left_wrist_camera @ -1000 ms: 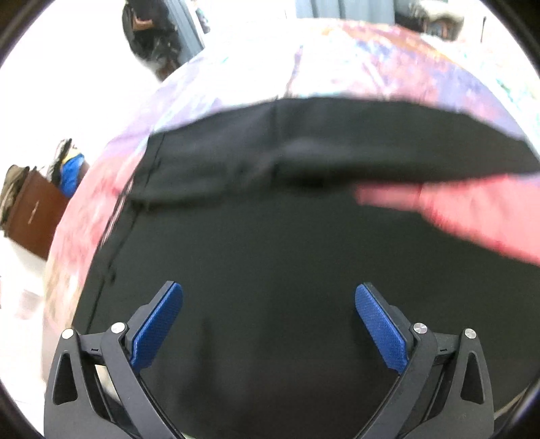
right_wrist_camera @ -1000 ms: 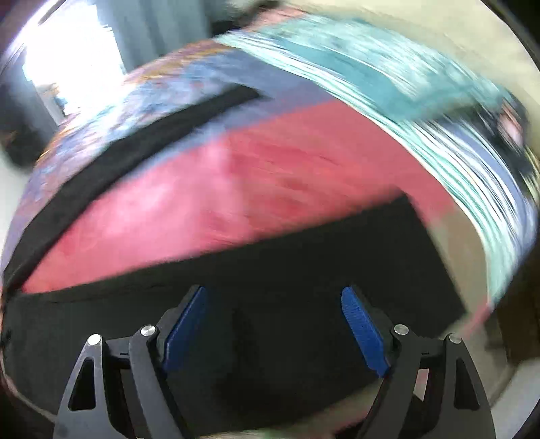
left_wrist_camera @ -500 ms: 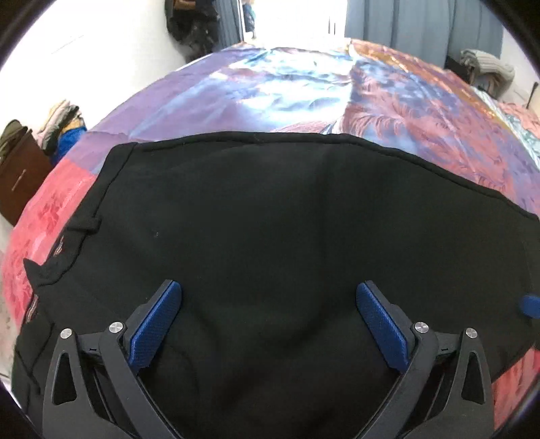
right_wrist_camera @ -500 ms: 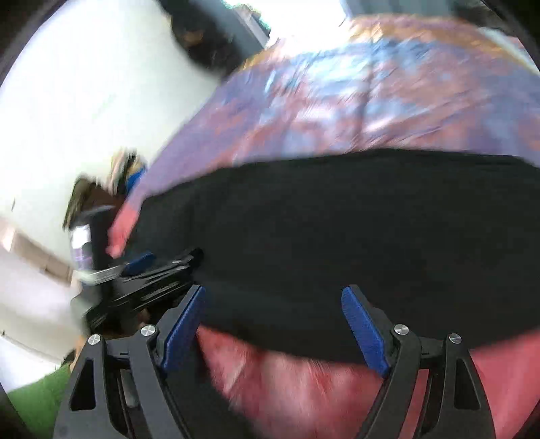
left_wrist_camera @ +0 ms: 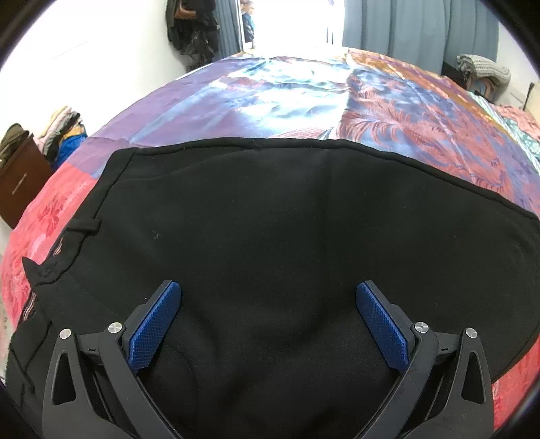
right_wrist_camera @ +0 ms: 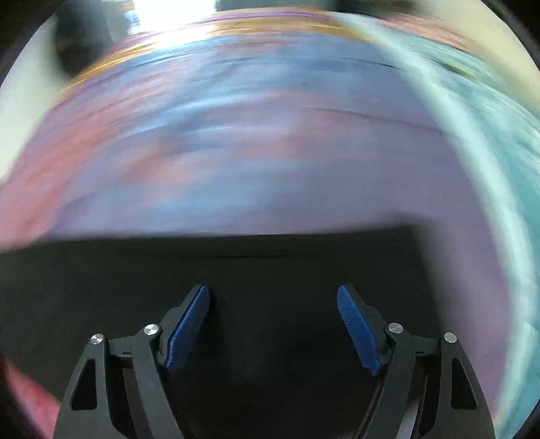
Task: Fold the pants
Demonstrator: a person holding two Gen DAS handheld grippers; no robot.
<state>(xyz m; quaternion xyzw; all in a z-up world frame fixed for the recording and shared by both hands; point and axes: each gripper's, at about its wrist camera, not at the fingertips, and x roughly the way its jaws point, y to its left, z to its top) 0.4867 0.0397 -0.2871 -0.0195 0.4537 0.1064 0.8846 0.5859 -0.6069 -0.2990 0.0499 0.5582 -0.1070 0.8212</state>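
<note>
Black pants (left_wrist_camera: 270, 219) lie spread on a bed, filling the lower part of the left wrist view, with the waistband and a belt loop (left_wrist_camera: 82, 228) at the left. My left gripper (left_wrist_camera: 268, 293) hovers over the cloth, its blue pads wide apart, nothing pinched. In the blurred right wrist view the pants (right_wrist_camera: 270, 263) cover the lower half, their far edge running straight across. My right gripper (right_wrist_camera: 273, 297) is above that cloth; its jaws are closing a little but stand apart, and the pads press on nothing.
The bed carries a shiny patchwork cover (left_wrist_camera: 287, 98) in purple, blue, pink and orange. A brown cabinet with piled clothes (left_wrist_camera: 20, 169) stands at the left. Dark coats (left_wrist_camera: 192, 30) hang by a bright doorway; a chair with a grey blanket (left_wrist_camera: 482, 69) is at the far right.
The left gripper sank over the pants within the first half second, then held still. The right wrist view swung sideways and is blurred; its jaws narrowed slightly. A folded layer seen earlier now lies flat.
</note>
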